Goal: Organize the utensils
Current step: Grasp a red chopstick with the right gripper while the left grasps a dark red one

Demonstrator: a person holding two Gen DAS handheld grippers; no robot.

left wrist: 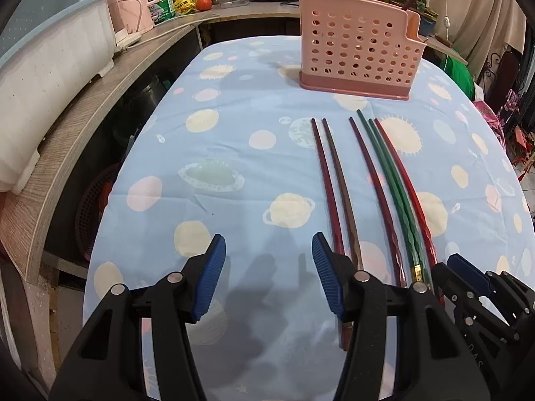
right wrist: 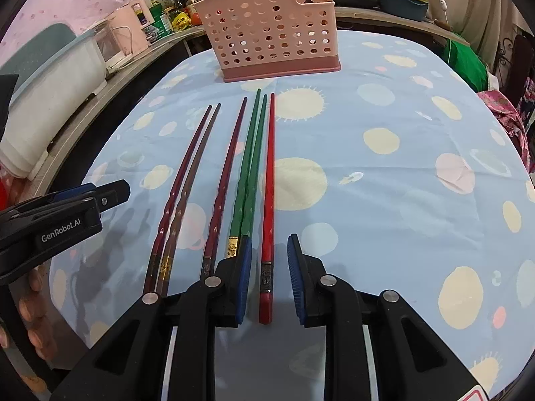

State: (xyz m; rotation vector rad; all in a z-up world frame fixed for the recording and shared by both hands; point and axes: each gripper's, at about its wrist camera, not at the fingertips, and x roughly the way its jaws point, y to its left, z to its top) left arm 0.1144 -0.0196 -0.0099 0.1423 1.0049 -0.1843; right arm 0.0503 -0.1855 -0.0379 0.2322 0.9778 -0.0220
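Several chopsticks lie side by side on the blue planet-print tablecloth (right wrist: 401, 127), tips toward a pink perforated utensil holder (right wrist: 271, 36) (left wrist: 357, 53) at the far end. The bright red chopstick (right wrist: 269, 173) (left wrist: 403, 173) is the rightmost, next to a green pair (right wrist: 250, 167) (left wrist: 389, 180). My right gripper (right wrist: 269, 250) straddles the red chopstick's handle end, and its blue pads stand apart from it on both sides. My left gripper (left wrist: 267, 250) (right wrist: 100, 197) hovers open over bare cloth, left of the two dark red-brown chopsticks (left wrist: 329, 180).
A curved wooden counter (left wrist: 100, 100) runs along the left with a white bin (left wrist: 50, 77), a pink appliance (left wrist: 133, 10), bottles and a tomato. Pots stand at the back. A chair and green cloth are at the right. A hand (right wrist: 33, 317) holds the left gripper.
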